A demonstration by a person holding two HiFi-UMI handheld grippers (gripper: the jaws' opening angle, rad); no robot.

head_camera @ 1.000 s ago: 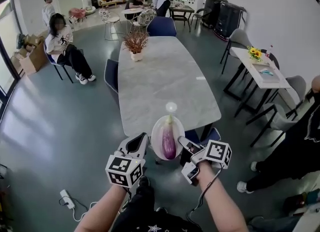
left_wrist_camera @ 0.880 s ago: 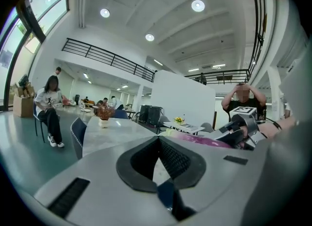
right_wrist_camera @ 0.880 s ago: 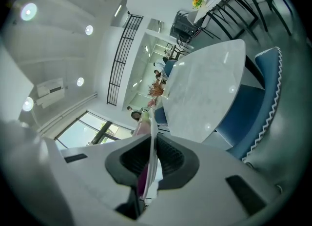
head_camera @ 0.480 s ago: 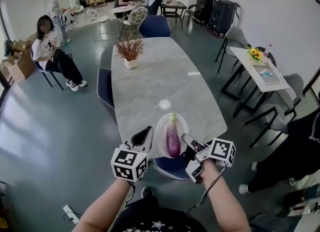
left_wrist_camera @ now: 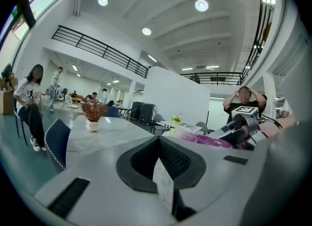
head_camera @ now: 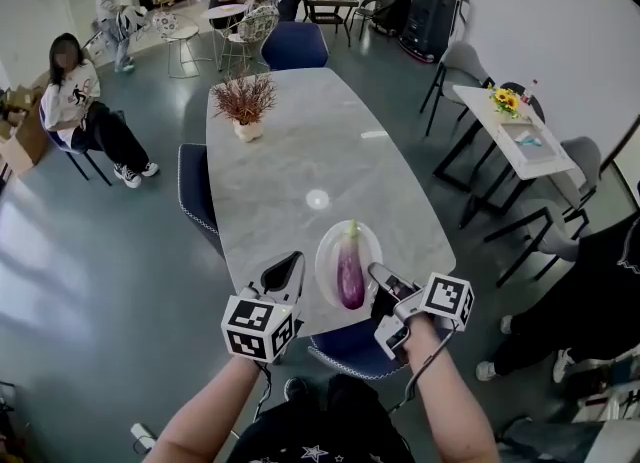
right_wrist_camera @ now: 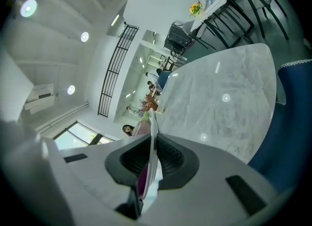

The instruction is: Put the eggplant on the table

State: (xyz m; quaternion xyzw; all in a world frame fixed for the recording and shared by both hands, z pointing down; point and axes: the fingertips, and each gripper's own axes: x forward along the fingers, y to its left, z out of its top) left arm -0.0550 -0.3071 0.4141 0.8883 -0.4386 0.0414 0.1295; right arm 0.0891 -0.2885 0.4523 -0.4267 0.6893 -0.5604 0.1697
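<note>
A purple eggplant (head_camera: pixel 349 273) with a green stem lies on a white plate (head_camera: pixel 326 251). The plate hangs over the near end of the long marble table (head_camera: pixel 300 151). My right gripper (head_camera: pixel 379 274) is shut on the plate's right rim; in the right gripper view the plate (right_wrist_camera: pixel 152 134) runs edge-on between the jaws with the eggplant (right_wrist_camera: pixel 143 176) beside it. My left gripper (head_camera: pixel 285 273) hovers just left of the plate, shut, apart from the rim. From the left gripper view the eggplant (left_wrist_camera: pixel 202 140) shows to the right of the jaws.
A potted dry plant (head_camera: pixel 242 103) stands at the table's far end. A blue chair (head_camera: pixel 345 346) sits below me at the near end, another chair (head_camera: pixel 195 196) on the left side. A small side table (head_camera: pixel 510 136) with flowers is at the right. Several people are around.
I have moved forward toward the table. The plate with the eggplant, held before the table's end a second ago, is now over its near end. Both grippers kept their states.
</note>
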